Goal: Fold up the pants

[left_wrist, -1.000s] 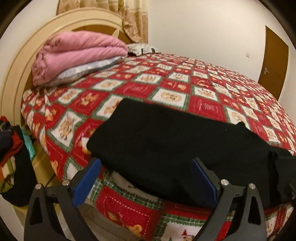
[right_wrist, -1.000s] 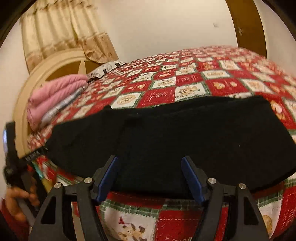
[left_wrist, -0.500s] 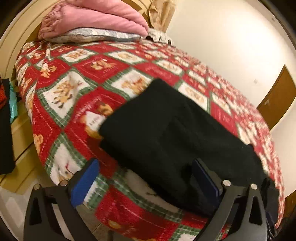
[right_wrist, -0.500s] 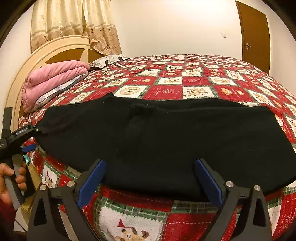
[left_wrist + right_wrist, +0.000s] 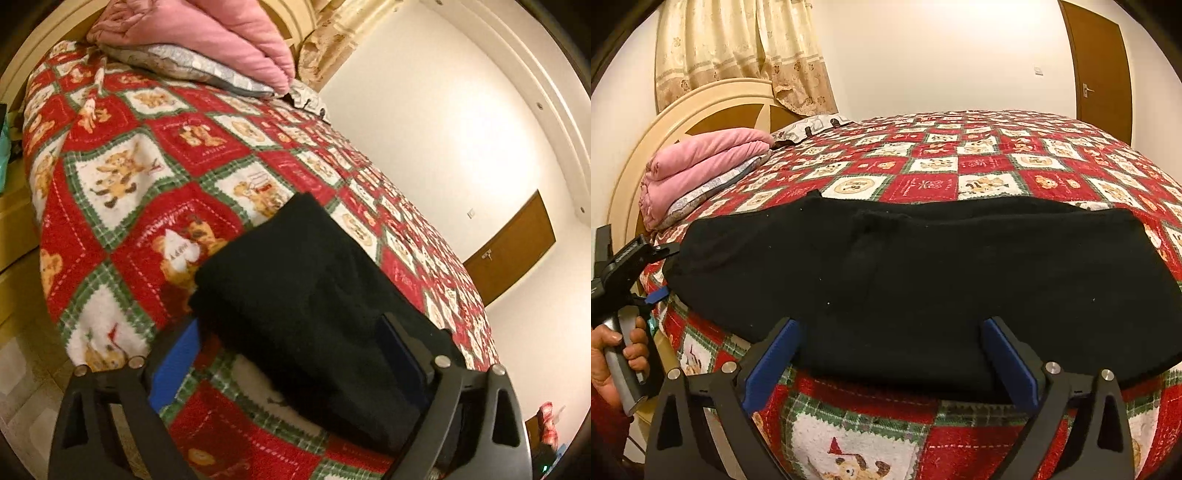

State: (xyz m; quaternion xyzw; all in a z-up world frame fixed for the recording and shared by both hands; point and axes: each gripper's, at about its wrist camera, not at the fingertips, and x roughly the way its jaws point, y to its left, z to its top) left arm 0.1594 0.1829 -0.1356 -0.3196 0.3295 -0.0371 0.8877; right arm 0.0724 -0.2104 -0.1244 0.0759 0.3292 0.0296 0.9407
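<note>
Black pants (image 5: 923, 280) lie flat, folded lengthwise, along the near edge of the bed (image 5: 997, 162), stretched left to right, near edge hanging slightly over the side. Bed cover is a red, green and white checked quilt (image 5: 155, 177) with bear prints. Pink blanket (image 5: 701, 158) folded on a grey patterned pillow (image 5: 207, 70) at the head end, against a cream arched headboard (image 5: 701, 103). Beige curtain (image 5: 738, 48) behind it. Cream walls, brown door (image 5: 1097, 70) on far wall, light switch beside it.

Right gripper (image 5: 886, 354) spread wide, pants' near edge between the blue pads, not pinched. Left gripper (image 5: 291, 350) at the pants' left end, view tilted; jaws wide but closing, cloth end between them, pads not pressing. In the right wrist view a hand (image 5: 617, 354) grips the left gripper's handle at the bed's left corner.
</note>
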